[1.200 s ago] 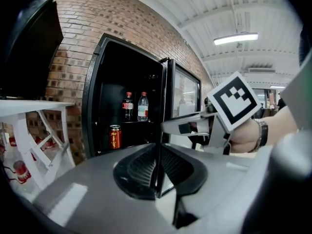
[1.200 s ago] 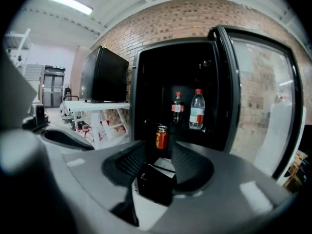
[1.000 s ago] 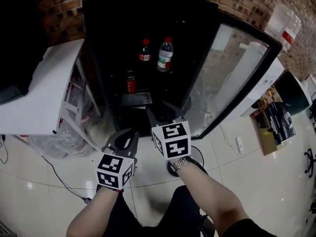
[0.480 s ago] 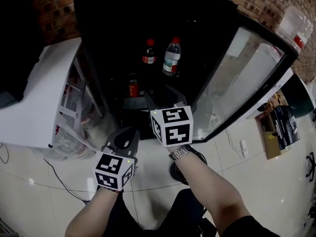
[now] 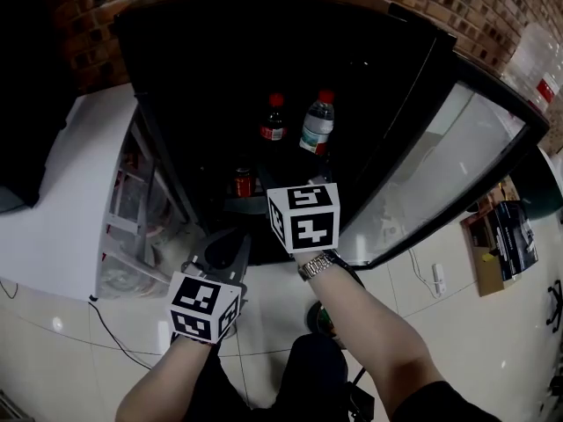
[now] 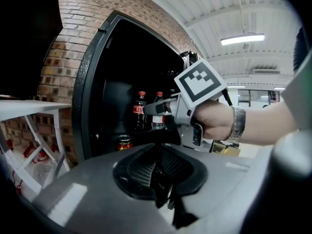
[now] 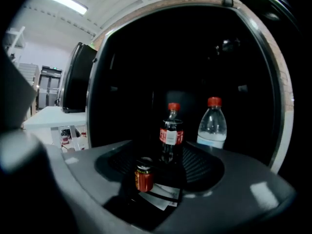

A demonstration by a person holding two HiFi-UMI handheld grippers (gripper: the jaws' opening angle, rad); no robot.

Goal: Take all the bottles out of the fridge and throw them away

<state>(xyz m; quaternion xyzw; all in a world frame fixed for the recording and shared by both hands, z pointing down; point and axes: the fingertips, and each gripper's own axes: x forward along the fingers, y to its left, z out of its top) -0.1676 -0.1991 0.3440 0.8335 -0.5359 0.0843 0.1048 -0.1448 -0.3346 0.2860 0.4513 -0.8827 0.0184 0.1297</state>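
Note:
The black fridge (image 5: 176, 77) stands open. On its shelf are a cola bottle (image 5: 273, 121) with a red cap and a clear water bottle (image 5: 317, 127); a red can (image 5: 243, 183) sits lower, in front of them. My right gripper (image 7: 161, 179) points at the shelf, short of the cola bottle (image 7: 170, 133) and the water bottle (image 7: 212, 123). Its jaws have just been opening and hold nothing. Its marker cube (image 5: 303, 216) is at the fridge's front edge. My left gripper (image 5: 220, 253) hangs back to the lower left, jaws together and empty.
The fridge's glass door (image 5: 440, 174) is swung open to the right. A white table (image 5: 53, 200) stands left of the fridge, with a rack (image 5: 132, 227) of items under it. A cable (image 5: 114, 337) lies on the tiled floor. Boxes (image 5: 497, 236) stand at far right.
Both grippers have moved forward toward the open fridge, the right one farther. The right jaws have spread wider. The bottles and can have not moved.

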